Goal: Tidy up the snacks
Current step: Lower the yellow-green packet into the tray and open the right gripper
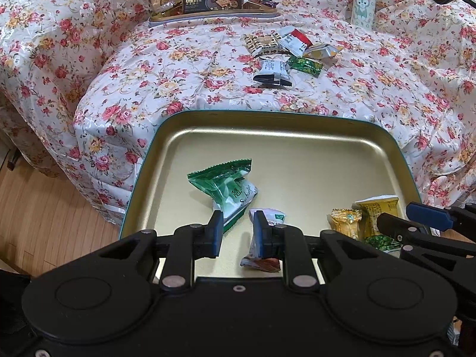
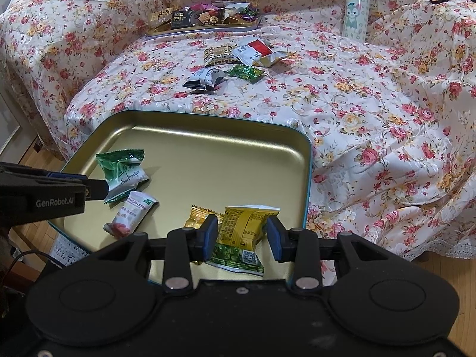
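Note:
A gold metal tray (image 1: 297, 148) (image 2: 208, 154) lies on the flowered cloth just below both grippers. It holds a green packet (image 1: 226, 187) (image 2: 125, 172), a white hawthorn-strip packet (image 1: 278, 217) (image 2: 131, 214) and a small gold candy (image 1: 345, 223) (image 2: 199, 217). My left gripper (image 1: 238, 232) (image 2: 95, 186) hovers over the tray's left part, jaws drawn close with nothing between them. My right gripper (image 2: 242, 235) (image 1: 407, 220) is shut on a yellow and green snack packet (image 2: 241, 229) (image 1: 376, 211) low over the tray's near right corner.
Several loose snacks (image 1: 285, 50) (image 2: 235, 59) lie on the cloth beyond the tray. A second tray piled with snacks (image 1: 214, 6) (image 2: 202, 20) sits at the back. A pale bottle (image 1: 364, 0) (image 2: 355, 9) stands back right. Wooden floor (image 1: 44, 208) shows at left.

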Demonstrator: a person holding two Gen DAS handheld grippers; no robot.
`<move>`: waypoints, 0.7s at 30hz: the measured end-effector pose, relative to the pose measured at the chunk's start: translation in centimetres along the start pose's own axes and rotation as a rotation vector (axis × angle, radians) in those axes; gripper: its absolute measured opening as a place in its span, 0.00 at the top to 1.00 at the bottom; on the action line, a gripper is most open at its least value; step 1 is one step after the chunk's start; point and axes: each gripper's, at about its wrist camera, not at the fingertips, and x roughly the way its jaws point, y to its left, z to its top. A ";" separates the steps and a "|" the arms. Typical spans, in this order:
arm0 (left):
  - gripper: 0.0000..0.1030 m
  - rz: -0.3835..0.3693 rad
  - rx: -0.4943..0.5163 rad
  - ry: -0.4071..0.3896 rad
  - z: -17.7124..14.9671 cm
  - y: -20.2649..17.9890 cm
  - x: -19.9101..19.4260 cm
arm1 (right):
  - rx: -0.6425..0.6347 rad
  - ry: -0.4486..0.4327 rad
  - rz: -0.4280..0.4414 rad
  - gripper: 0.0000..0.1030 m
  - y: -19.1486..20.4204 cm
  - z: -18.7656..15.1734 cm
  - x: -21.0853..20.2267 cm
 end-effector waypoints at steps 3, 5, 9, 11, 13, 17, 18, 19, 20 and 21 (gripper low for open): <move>0.72 -0.004 0.000 0.003 -0.1 -0.1 0.1 | 0.001 0.000 0.001 0.63 0.0 0.0 0.0; 0.72 -0.009 0.000 0.007 -0.1 -0.1 0.1 | 0.003 0.001 0.004 0.62 0.0 0.1 -0.1; 0.72 -0.032 0.000 0.028 0.0 0.0 0.5 | 0.014 0.006 0.027 0.62 -0.1 0.4 -0.3; 0.72 -0.048 0.001 0.047 0.1 0.0 0.8 | 0.016 0.009 0.036 0.62 -0.1 0.5 -0.4; 0.72 -0.062 0.003 0.067 0.3 0.1 1.1 | 0.014 0.013 0.046 0.62 -0.1 0.8 -0.4; 0.72 -0.089 0.034 0.102 0.9 -0.2 1.5 | 0.022 0.024 0.080 0.61 -0.5 1.7 -0.5; 0.72 -0.093 0.046 0.107 1.2 -0.3 1.5 | 0.025 0.027 0.089 0.61 -0.6 1.9 -0.5; 0.72 -0.095 0.056 0.109 1.5 -0.4 1.5 | 0.028 0.031 0.101 0.61 -0.7 2.2 -0.5; 0.72 -0.097 0.065 0.110 1.9 -0.4 1.5 | 0.027 0.035 0.111 0.61 -0.9 2.6 -0.5; 0.72 -0.099 0.074 0.110 2.4 -0.5 1.5 | 0.021 0.038 0.119 0.61 -0.9 2.9 -0.5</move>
